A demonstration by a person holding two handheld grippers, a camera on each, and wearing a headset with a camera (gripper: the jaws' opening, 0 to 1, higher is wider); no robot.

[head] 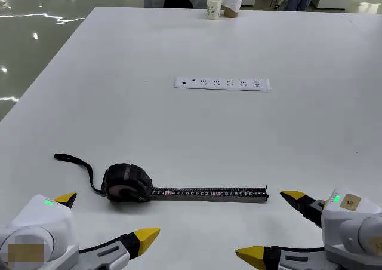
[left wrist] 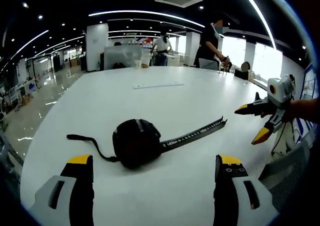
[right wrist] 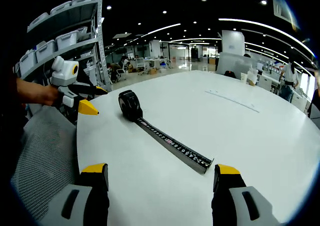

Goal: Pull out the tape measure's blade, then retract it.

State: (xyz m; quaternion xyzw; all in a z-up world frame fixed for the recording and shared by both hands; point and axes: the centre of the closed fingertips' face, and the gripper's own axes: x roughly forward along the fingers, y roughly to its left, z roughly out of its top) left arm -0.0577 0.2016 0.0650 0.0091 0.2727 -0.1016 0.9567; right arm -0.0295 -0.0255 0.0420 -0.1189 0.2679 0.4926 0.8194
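Observation:
A black tape measure (head: 126, 183) lies on the white table (head: 209, 120), its blade (head: 209, 193) drawn out to the right and lying flat, with a black wrist strap (head: 74, 162) trailing left. My left gripper (head: 104, 219) is open just in front of the case, touching nothing. My right gripper (head: 268, 228) is open near the blade's tip (head: 265, 193), a little short of it. The case (left wrist: 136, 142) sits between and beyond the left jaws (left wrist: 152, 166). The blade (right wrist: 172, 146) runs away from the right gripper (right wrist: 157, 176) toward the case (right wrist: 130, 104).
A white power strip (head: 222, 83) lies mid-table. Two paper cups (head: 214, 7) stand at the far edge. The table's front edge is close behind both grippers. People stand beyond the table in the left gripper view.

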